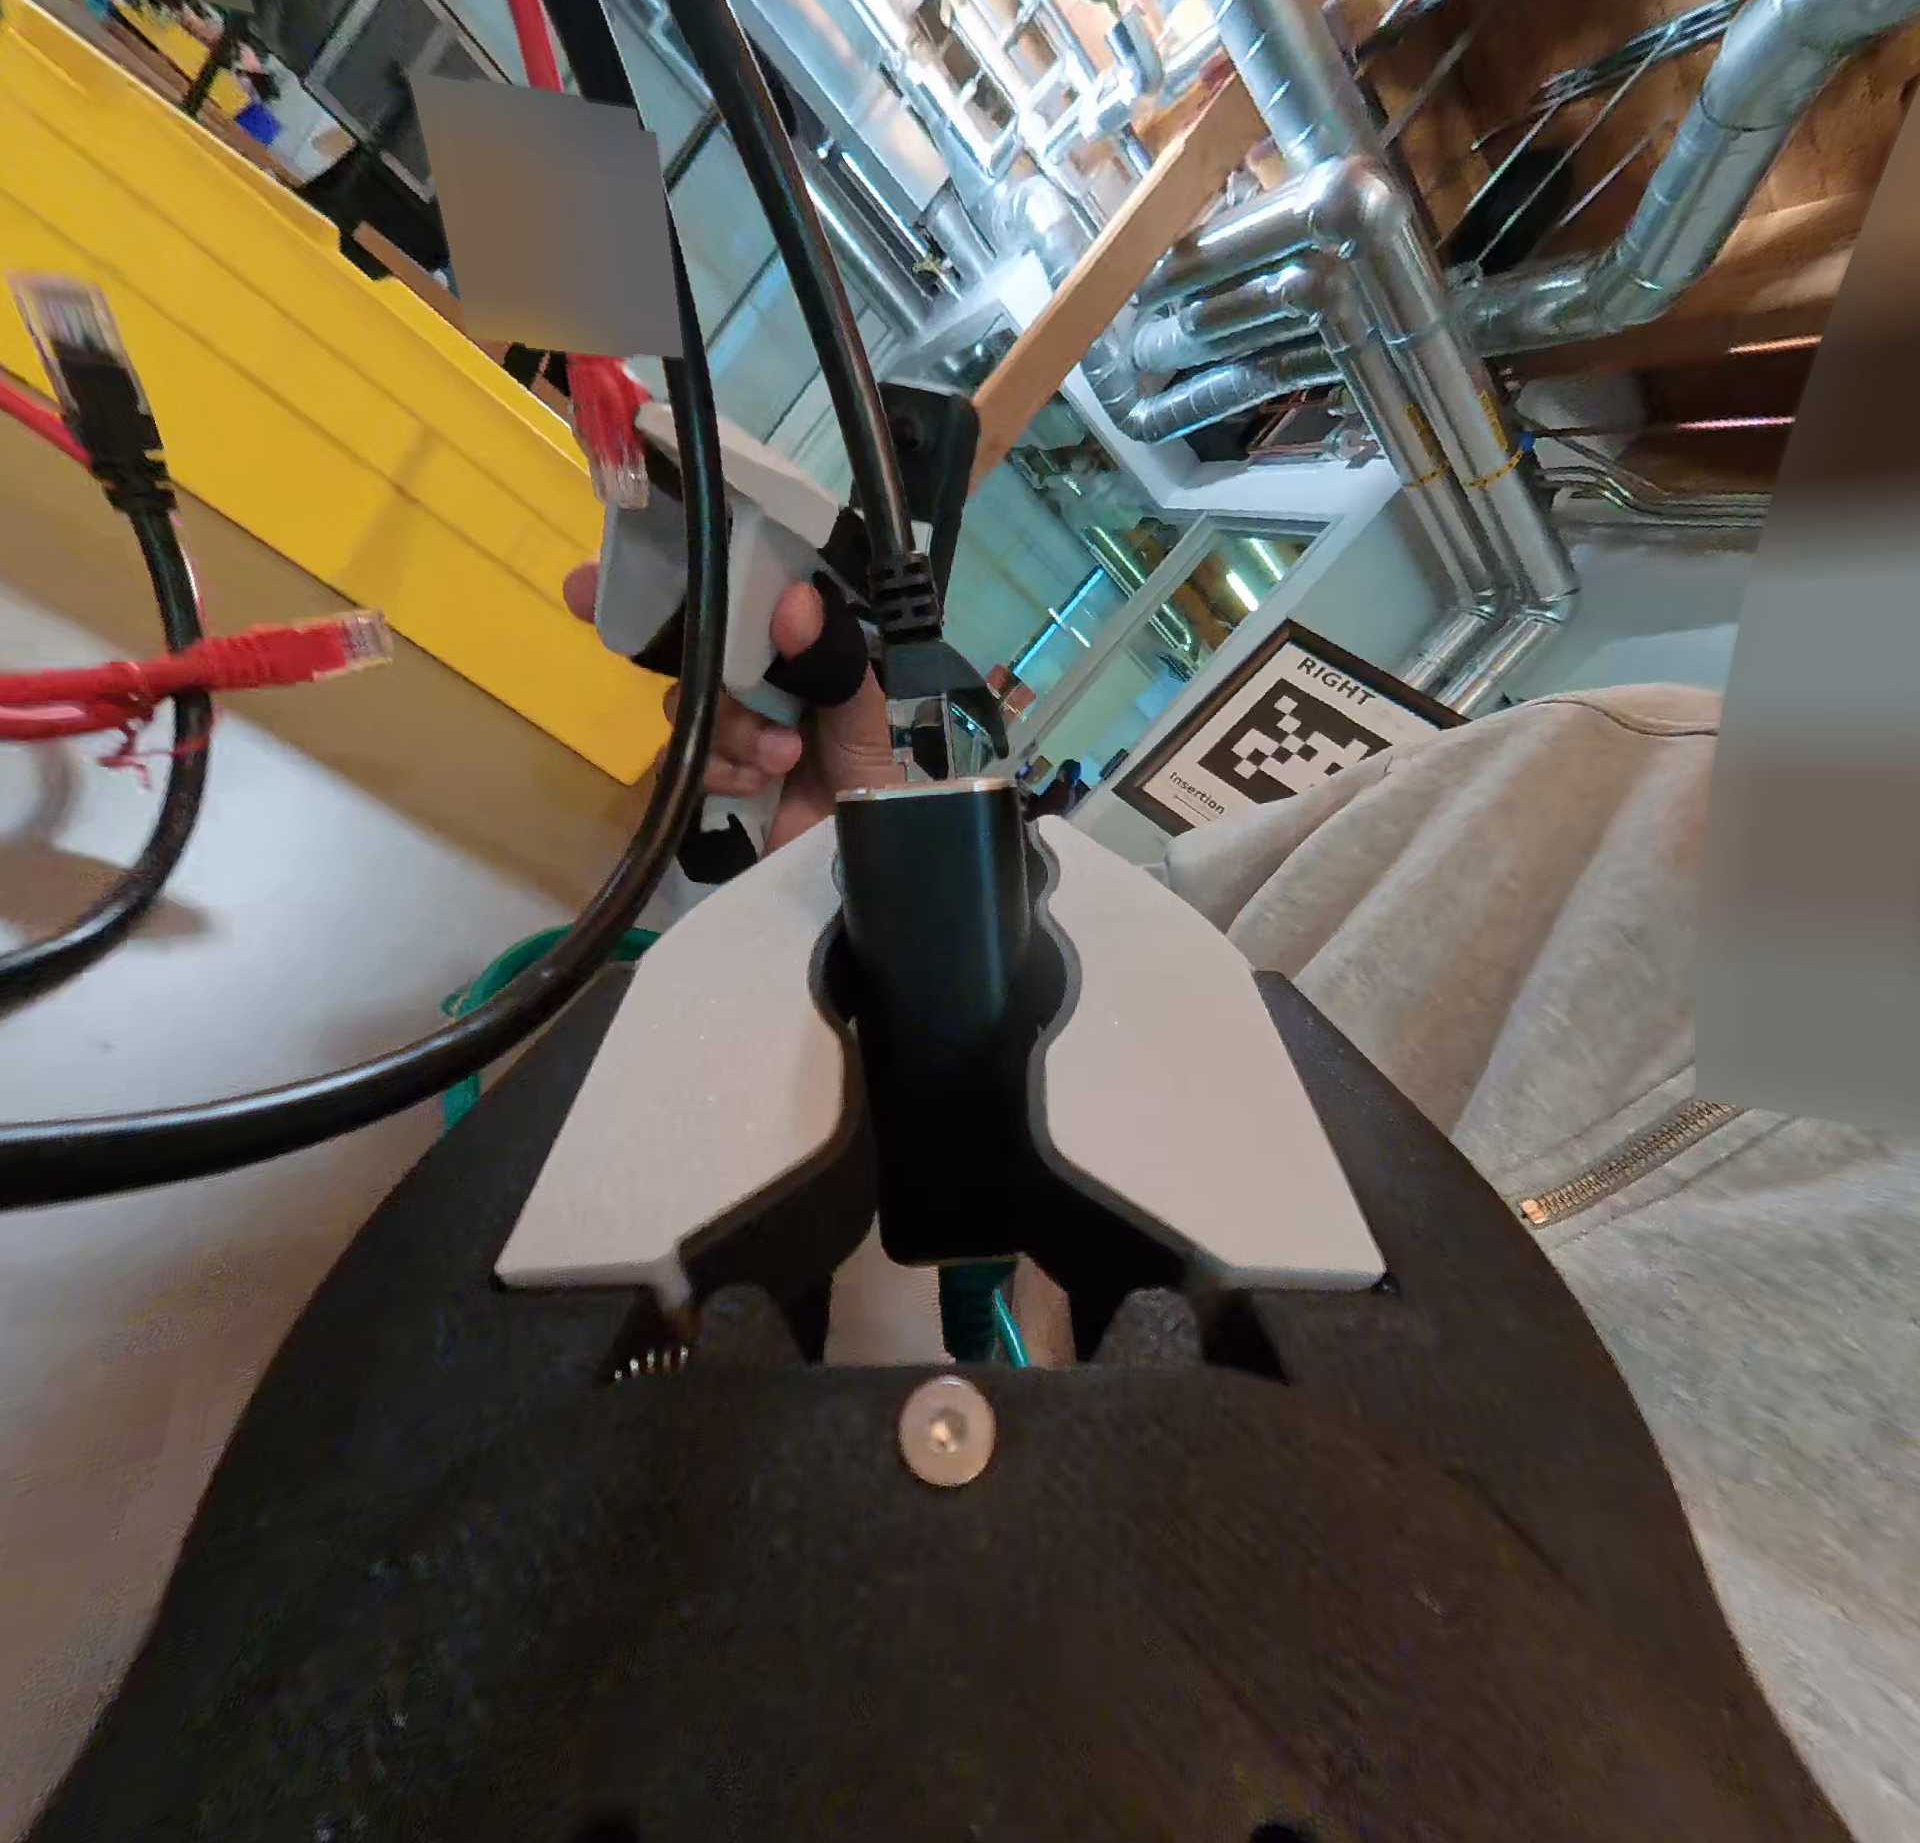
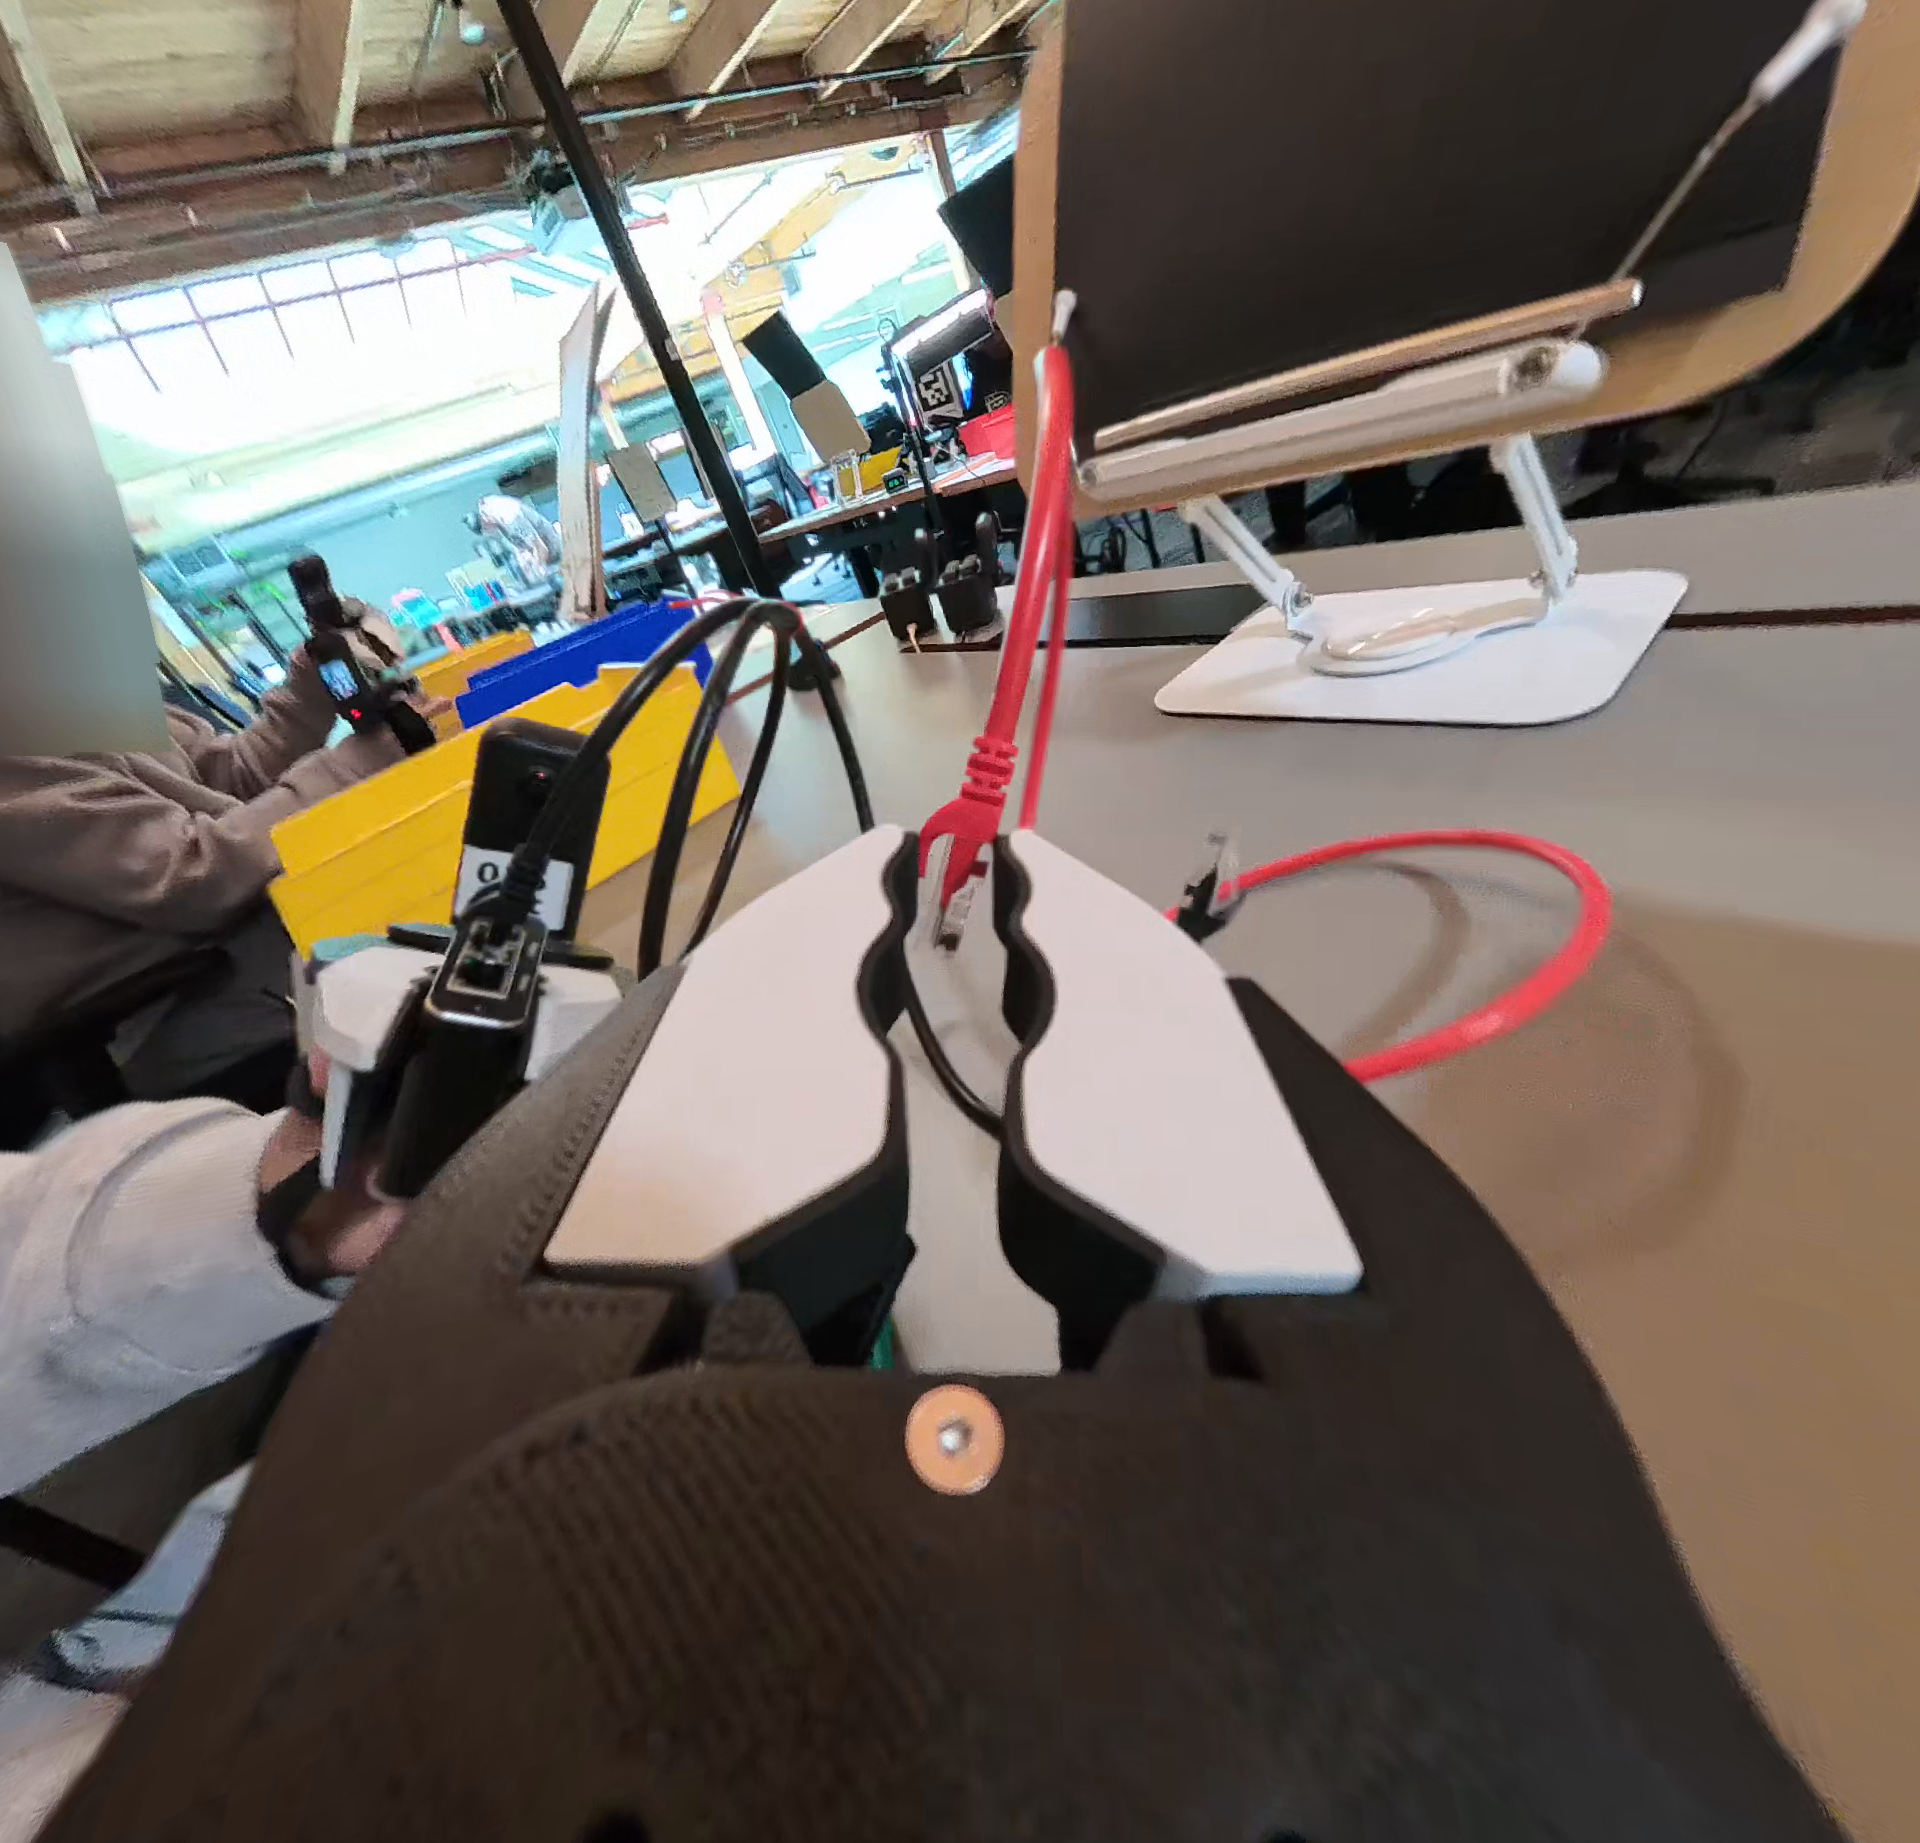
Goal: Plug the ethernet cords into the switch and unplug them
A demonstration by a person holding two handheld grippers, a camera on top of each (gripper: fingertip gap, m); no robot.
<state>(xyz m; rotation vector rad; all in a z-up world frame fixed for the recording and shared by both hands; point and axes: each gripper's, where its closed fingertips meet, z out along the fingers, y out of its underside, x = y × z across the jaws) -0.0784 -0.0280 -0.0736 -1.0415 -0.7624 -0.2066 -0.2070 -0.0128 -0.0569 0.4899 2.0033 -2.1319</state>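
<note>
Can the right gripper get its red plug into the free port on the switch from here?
Probably yes: the right gripper grips the red plug, and the switch in the left gripper shows one port open beside the black cord.

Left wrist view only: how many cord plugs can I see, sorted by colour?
Black plugs: 2 (loose black plug; black plug in the switch)
Red plugs: 2 (loose red plug; held red plug)
Total: 4
</note>
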